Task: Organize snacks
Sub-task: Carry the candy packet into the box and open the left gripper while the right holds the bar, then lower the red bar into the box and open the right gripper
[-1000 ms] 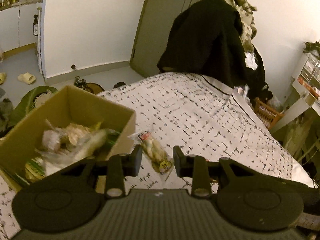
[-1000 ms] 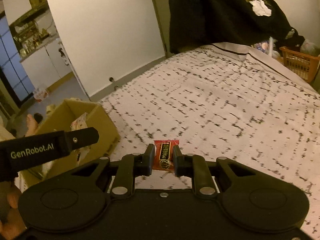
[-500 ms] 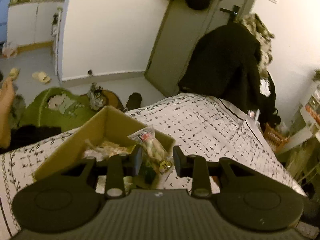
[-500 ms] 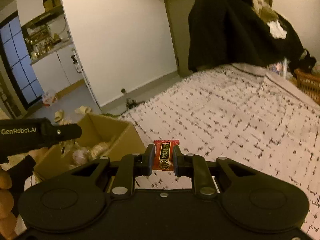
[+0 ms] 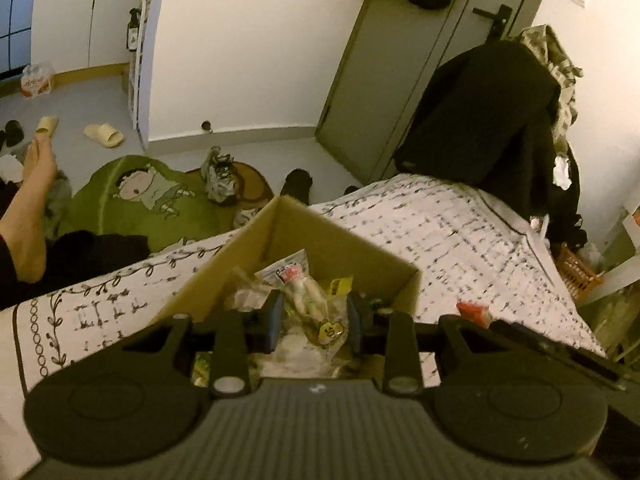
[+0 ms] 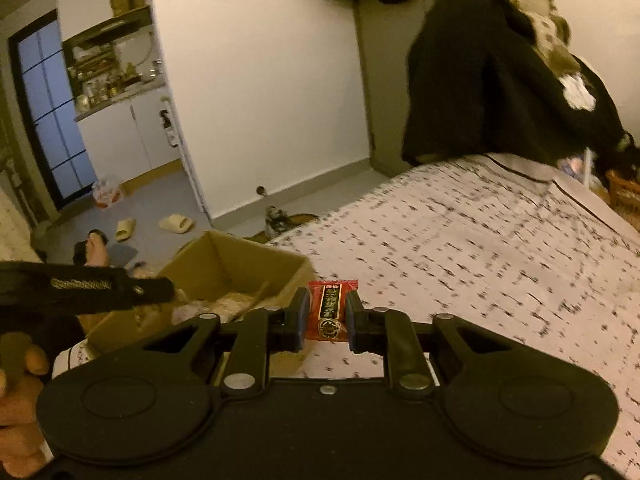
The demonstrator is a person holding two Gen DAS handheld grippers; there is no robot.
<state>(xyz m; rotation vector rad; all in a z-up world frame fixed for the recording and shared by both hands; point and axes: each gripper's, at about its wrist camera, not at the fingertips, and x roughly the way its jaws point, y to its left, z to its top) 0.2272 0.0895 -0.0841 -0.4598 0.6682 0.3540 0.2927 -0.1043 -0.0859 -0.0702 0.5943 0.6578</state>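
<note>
My left gripper (image 5: 313,320) is shut on a clear snack bag (image 5: 310,308) with pale pieces and a yellow sticker, held over the open cardboard box (image 5: 328,240) on the bed. The box holds several wrapped snacks. My right gripper (image 6: 325,318) is shut on a small red snack packet (image 6: 330,310), held above the bed just right of the box (image 6: 228,256). The red packet also shows in the left wrist view (image 5: 474,312), beside the box's right corner. The left gripper's body (image 6: 84,292) reaches over the box in the right wrist view.
The patterned bedspread (image 6: 480,248) stretches right and back. Dark coats (image 5: 480,112) hang at the bed's far end by a door (image 5: 400,72). A green rug (image 5: 140,196), slippers (image 5: 104,134) and a person's bare foot (image 5: 28,200) are on the floor to the left.
My left gripper lifted the clear snack bag off the bed and carried it left over the box. My right gripper, holding the red packet, rose and moved toward the box.
</note>
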